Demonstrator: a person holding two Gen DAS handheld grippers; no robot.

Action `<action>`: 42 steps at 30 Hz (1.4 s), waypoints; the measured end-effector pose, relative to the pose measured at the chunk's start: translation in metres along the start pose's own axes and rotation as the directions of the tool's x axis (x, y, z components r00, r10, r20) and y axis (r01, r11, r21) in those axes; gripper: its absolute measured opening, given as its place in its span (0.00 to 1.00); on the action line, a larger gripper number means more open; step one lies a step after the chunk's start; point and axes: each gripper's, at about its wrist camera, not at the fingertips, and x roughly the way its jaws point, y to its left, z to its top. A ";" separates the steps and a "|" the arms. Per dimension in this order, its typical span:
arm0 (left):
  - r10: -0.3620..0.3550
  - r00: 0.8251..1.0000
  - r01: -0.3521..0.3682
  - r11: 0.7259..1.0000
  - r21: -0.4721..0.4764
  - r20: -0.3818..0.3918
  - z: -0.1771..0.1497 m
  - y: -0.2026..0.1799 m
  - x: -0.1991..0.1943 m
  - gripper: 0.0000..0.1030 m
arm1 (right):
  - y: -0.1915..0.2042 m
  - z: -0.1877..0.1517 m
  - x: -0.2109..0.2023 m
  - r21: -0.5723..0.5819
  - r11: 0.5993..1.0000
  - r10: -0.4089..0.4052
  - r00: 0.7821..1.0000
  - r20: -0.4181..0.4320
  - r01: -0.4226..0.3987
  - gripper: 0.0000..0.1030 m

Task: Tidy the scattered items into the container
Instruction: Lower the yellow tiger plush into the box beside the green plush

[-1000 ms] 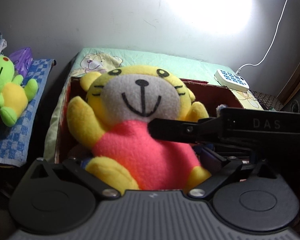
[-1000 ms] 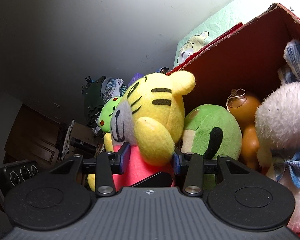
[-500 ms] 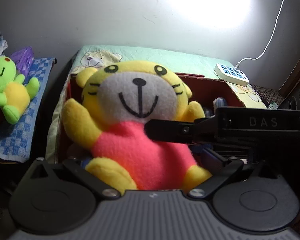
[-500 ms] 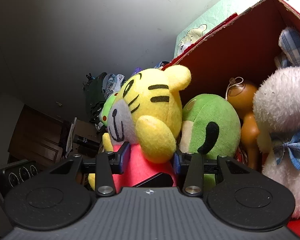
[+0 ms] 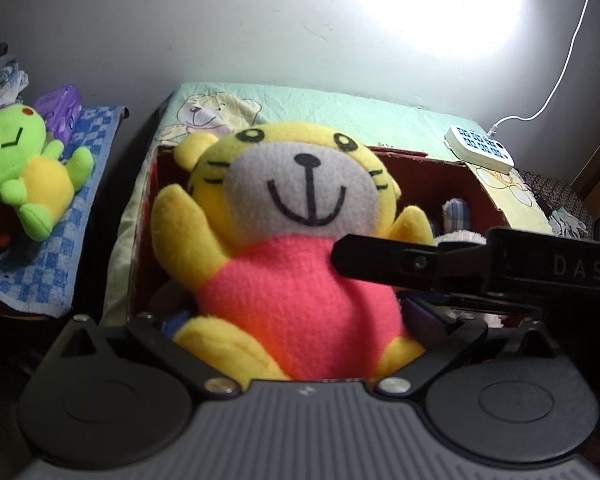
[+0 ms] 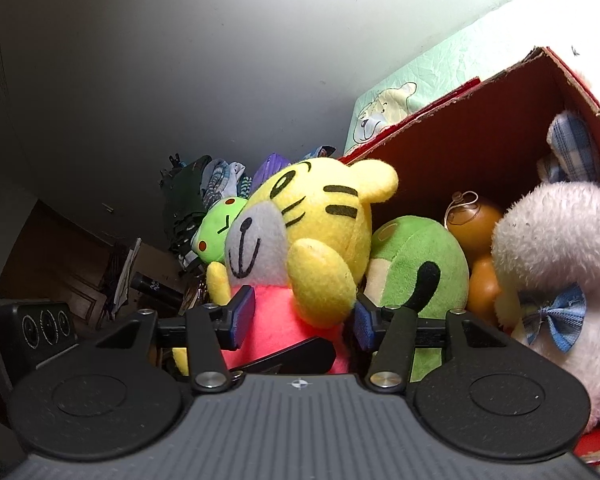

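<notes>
A yellow tiger plush in a pink shirt (image 5: 296, 248) sits at the near left end of the red cardboard box (image 5: 452, 176). My left gripper (image 5: 300, 332) holds its lower body between both fingers. My right gripper (image 6: 300, 312) is shut on its pink torso (image 6: 276, 320) from the side, and its finger crosses the left wrist view (image 5: 396, 266). The tiger also shows in the right wrist view (image 6: 320, 216), against the box's inner wall (image 6: 480, 140).
Inside the box are a green plush (image 6: 420, 256), an orange gourd figure (image 6: 480, 240) and a white fluffy plush with a blue bow (image 6: 560, 248). A green frog plush (image 5: 28, 172) lies on a blue checked towel (image 5: 72, 216) to the left. A white power strip (image 5: 480, 148) lies on the bed.
The tiger plush has shifted slightly lower and nearer in the box, with both grippers still on it. The right wrist view has tilted a little.
</notes>
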 end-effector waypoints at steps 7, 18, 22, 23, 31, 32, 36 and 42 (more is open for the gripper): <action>0.050 0.999 -0.050 0.998 0.022 -0.002 0.003 -0.007 -0.008 0.99 | 0.001 -0.004 -0.010 -0.005 0.999 -0.036 0.999 0.027 0.036 0.54; 0.141 0.990 -0.141 0.989 0.043 0.019 0.001 -0.014 -0.022 0.99 | 0.005 -0.011 -0.022 -0.012 0.995 -0.094 0.993 0.071 0.095 0.52; 0.149 0.988 -0.150 0.987 0.049 0.028 -0.001 -0.017 -0.026 0.99 | 0.006 -0.014 -0.026 -0.019 0.993 -0.117 0.990 0.081 0.119 0.52; 0.150 0.988 -0.151 0.987 0.047 0.028 -0.001 -0.017 -0.027 0.99 | 0.006 -0.014 -0.027 -0.020 0.992 -0.121 0.989 0.083 0.123 0.52; 0.180 0.983 -0.182 0.981 0.066 0.036 -0.002 -0.025 -0.033 0.99 | 0.013 -0.019 -0.036 -0.040 0.984 -0.168 0.979 0.113 0.173 0.52; 0.186 0.982 -0.188 0.980 0.071 0.039 -0.002 -0.026 -0.034 0.99 | 0.013 -0.020 -0.037 -0.038 0.984 -0.171 0.978 0.116 0.177 0.52; 0.205 0.978 -0.209 0.974 0.087 0.043 -0.004 -0.031 -0.038 0.99 | 0.014 -0.024 -0.041 -0.023 0.981 -0.188 0.974 0.123 0.193 0.52; 0.225 0.973 -0.229 0.967 0.108 0.043 -0.007 -0.037 -0.042 0.99 | 0.012 -0.032 -0.051 -0.005 0.978 -0.204 0.968 0.143 0.207 0.52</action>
